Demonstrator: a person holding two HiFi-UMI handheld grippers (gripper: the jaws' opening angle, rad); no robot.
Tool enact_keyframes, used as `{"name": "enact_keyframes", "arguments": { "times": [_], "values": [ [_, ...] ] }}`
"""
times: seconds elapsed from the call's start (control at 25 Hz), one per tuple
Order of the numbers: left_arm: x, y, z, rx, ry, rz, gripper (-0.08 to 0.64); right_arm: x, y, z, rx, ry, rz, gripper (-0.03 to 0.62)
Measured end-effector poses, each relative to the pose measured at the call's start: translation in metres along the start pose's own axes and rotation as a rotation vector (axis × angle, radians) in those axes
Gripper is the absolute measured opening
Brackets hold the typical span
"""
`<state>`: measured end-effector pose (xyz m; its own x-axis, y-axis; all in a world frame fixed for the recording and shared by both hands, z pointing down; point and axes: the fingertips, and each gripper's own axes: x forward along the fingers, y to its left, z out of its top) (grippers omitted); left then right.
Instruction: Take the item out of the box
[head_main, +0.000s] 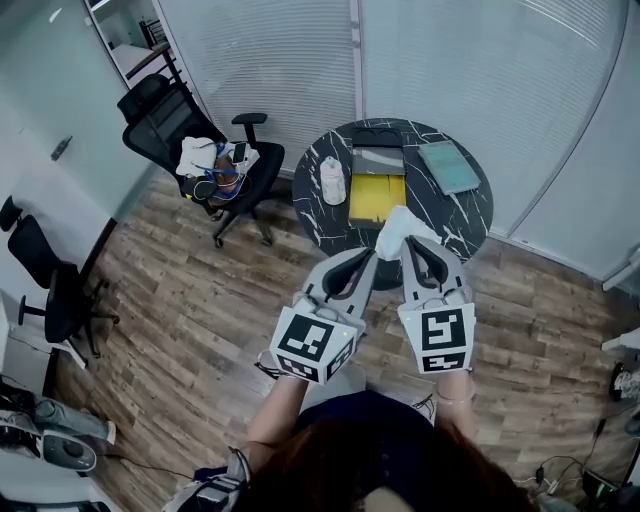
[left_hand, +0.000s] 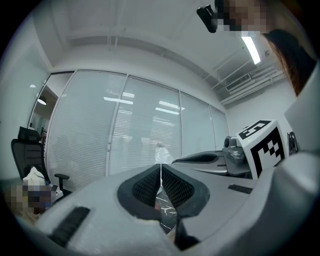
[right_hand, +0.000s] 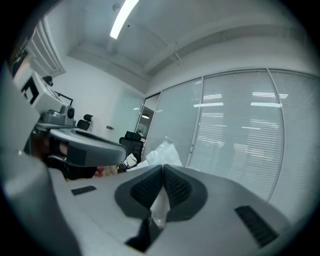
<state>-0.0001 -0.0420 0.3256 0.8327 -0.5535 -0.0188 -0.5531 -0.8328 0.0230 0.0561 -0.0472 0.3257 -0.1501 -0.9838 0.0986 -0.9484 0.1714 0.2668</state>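
Note:
A white plastic bag (head_main: 402, 225) with the item in it hangs over the near edge of the round black marble table (head_main: 315, 195). My right gripper (head_main: 408, 243) is shut on the bag; its film (right_hand: 161, 205) shows pinched between the jaws in the right gripper view. My left gripper (head_main: 374, 252) is beside it, jaws closed together on the bag's left edge, and the bag's top (left_hand: 162, 154) pokes up past the tips. Behind them on the table lies the open box (head_main: 376, 198) with a yellow inside and its black lid folded back.
A white bottle-like object (head_main: 332, 180) lies left of the box and a grey-green flat pad (head_main: 450, 166) to its right. A black office chair (head_main: 205, 150) loaded with things stands left of the table, and another chair (head_main: 45, 290) at the far left. Blinds close off the back.

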Motion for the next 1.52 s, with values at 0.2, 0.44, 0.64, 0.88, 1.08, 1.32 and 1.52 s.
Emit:
{"name": "enact_keyframes", "arguments": {
  "times": [0.2,0.44,0.64,0.88,1.08,1.32,1.52],
  "values": [
    [-0.010,-0.013,0.000,-0.001,0.006,0.011,0.027,-0.018,0.000,0.004,0.009,-0.015,0.000,0.025],
    [-0.023,-0.029,-0.001,-0.001,0.018,0.018,0.028,-0.038,0.005,0.006,0.011,-0.021,0.008,0.025],
    [-0.033,-0.044,0.000,-0.002,0.025,0.022,0.027,-0.057,0.009,0.009,0.017,-0.032,0.015,0.025],
    [-0.045,-0.059,0.001,-0.001,0.029,0.024,0.028,-0.077,0.013,0.011,0.015,-0.037,0.018,0.025],
    [-0.055,-0.069,0.002,0.003,0.029,0.030,0.027,-0.094,0.017,0.013,0.023,-0.046,0.017,0.025],
    [-0.066,-0.082,0.001,0.009,0.033,0.043,0.028,-0.113,0.018,0.012,0.025,-0.053,0.019,0.025],
    [-0.074,-0.093,0.001,0.014,0.038,0.051,0.026,-0.128,0.020,0.010,0.038,-0.060,0.014,0.025]
  ]
}}
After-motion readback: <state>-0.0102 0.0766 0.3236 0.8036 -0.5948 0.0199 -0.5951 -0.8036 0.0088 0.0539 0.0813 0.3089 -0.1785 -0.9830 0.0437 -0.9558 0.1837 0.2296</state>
